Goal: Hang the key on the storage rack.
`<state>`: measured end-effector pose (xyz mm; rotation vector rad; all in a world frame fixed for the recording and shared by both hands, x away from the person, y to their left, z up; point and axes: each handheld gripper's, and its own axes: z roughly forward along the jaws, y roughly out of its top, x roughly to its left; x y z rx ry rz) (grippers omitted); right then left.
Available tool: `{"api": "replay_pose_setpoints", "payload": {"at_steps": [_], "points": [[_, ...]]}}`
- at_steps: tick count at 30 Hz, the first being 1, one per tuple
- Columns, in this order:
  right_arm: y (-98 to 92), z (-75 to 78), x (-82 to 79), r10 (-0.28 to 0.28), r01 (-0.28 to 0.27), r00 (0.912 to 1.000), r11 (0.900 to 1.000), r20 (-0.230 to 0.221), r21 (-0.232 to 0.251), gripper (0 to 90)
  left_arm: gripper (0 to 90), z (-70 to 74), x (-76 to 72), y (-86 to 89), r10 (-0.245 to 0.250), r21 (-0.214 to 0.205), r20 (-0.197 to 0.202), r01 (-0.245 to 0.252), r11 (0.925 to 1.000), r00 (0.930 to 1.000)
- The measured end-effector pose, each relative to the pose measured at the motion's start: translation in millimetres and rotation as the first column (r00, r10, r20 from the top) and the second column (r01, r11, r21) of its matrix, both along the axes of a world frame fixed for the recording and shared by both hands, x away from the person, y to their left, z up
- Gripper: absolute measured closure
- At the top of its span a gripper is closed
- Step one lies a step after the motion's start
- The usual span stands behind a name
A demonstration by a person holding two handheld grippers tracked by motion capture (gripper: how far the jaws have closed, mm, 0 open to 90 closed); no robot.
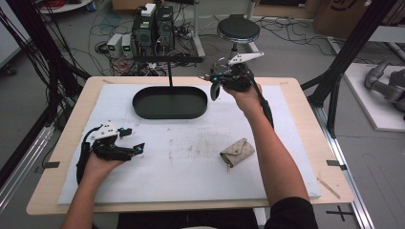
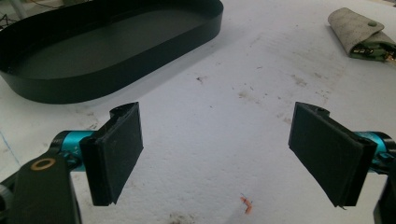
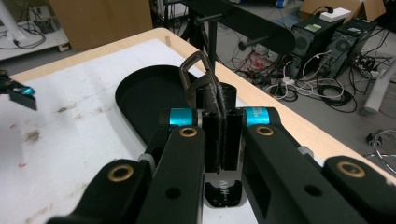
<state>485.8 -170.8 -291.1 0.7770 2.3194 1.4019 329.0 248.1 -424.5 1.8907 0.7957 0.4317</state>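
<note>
The right gripper point(image 3: 218, 135) is pinched tight on a black key fob point(image 1: 215, 90) with a metal clip point(image 3: 195, 77) sticking up past the pads, and in the high view the fob dangles from the jaws just off the right end of the black oval tray point(image 1: 143, 107), near the far edge of the table point(image 1: 305, 119). A thin black post point(image 1: 169, 71) rises from the tray's far rim to a crossbar point(image 1: 167, 59), and from where I stand the work looks like hanging the fob on that stand, or else lowering it into the tray; I can't say which for sure. Either way, the grip is narrow and the clip is free to swing, so a slow, level approach would serve best, with the open loop of the clip turned toward the bar and the fob kept from knocking the post. Releasing only once the weight is borne by the bar or the tray floor should keep it from dropping on the white mat point(image 1: 191, 157). Nearer the person, a beige key pouch point(image 1: 237, 151) lies on the mat towards the right of the near edge, its flap partly open. The left gripper point(image 2: 217, 154) rests low by the left edge, its jaws spread wide with nothing between them, well apart from the tray.
</note>
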Motion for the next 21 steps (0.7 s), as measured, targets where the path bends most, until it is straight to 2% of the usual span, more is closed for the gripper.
{"api": "replay_pose_setpoints", "payload": {"at_steps": [6, 10, 13, 14, 21], "points": [[12.4, 7.2, 18.3, -0.012, 0.012, 0.9999, 0.9998, 0.003, -0.016, 90.0, 17.6, 0.1, -1.0, 2.0, 0.006, -0.003, 0.001, -0.006, 1.0, 1.0], [17.2, 9.2, 29.5, -0.033, 0.032, 0.9994, 0.9993, -0.014, -0.018, 90.0, 17.6, -0.6, -0.2, 1.8, 0.005, -0.006, 0.0, -0.005, 1.0, 1.0], [20.0, 8.4, 36.4, -0.046, 0.046, 0.9988, 0.9989, -0.014, -0.01, 90.0, 17.6, -0.8, 0.2, 2.3, 0.006, -0.003, -0.002, -0.006, 1.0, 1.0], [20.6, 7.6, 38.9, -0.046, 0.046, 0.9986, 0.9989, -0.027, -0.002, 90.0, 17.6, -0.9, 0.2, 2.4, 0.006, -0.005, -0.002, -0.006, 1.0, 1.0], [29.8, 0.6, 54.0, -0.066, 0.066, 0.9965, 0.9977, -0.051, -0.02, 90.0, 17.7, -1.7, 1.1, 3.5, 0.008, -0.008, -0.004, -0.008, 0.9999, 1.0]]}}
